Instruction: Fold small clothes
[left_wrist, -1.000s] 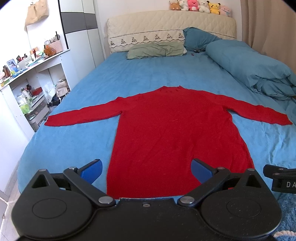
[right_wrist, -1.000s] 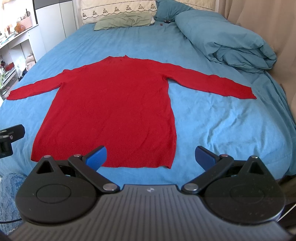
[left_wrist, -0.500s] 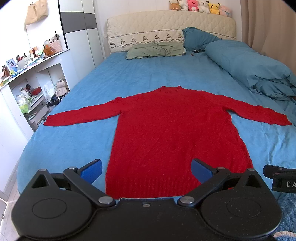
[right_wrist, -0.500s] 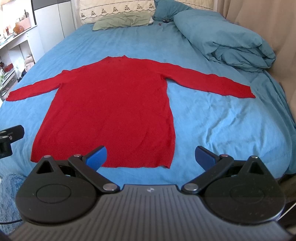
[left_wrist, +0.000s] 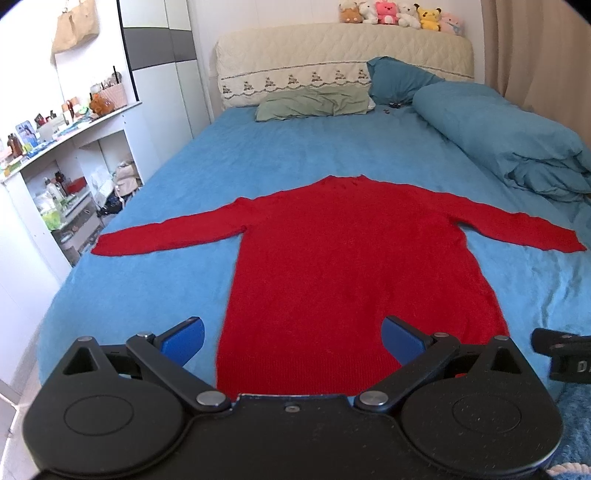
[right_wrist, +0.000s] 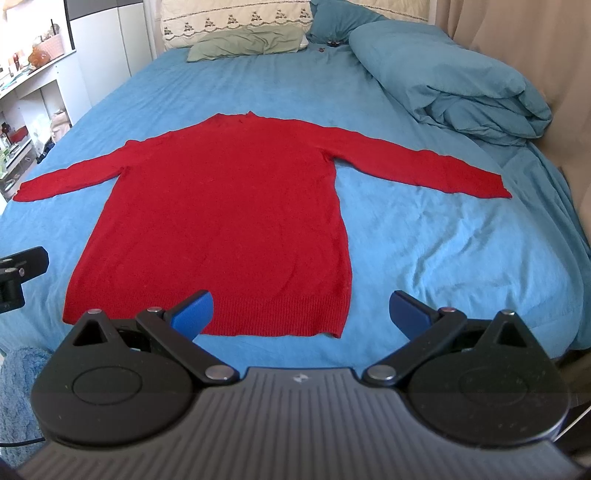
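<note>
A red long-sleeved sweater (left_wrist: 351, 266) (right_wrist: 229, 214) lies flat on the blue bed, both sleeves spread sideways and its hem toward me. My left gripper (left_wrist: 293, 338) hovers open over the hem's left half, holding nothing. Above the hem's right corner, my right gripper (right_wrist: 301, 310) stands open with nothing between its blue pads. Part of the right gripper (left_wrist: 565, 354) shows at the left wrist view's right edge.
A rolled blue duvet (left_wrist: 509, 140) (right_wrist: 450, 77) lies along the bed's right side. A green pillow (left_wrist: 314, 101) and a blue pillow (left_wrist: 399, 79) rest at the headboard. White shelves (left_wrist: 55, 177) with clutter stand left of the bed. A curtain (right_wrist: 517, 48) hangs at the right.
Both grippers have edged slightly forward and up over the hem; the sweater sits a little lower in the views. Nothing was grasped.
</note>
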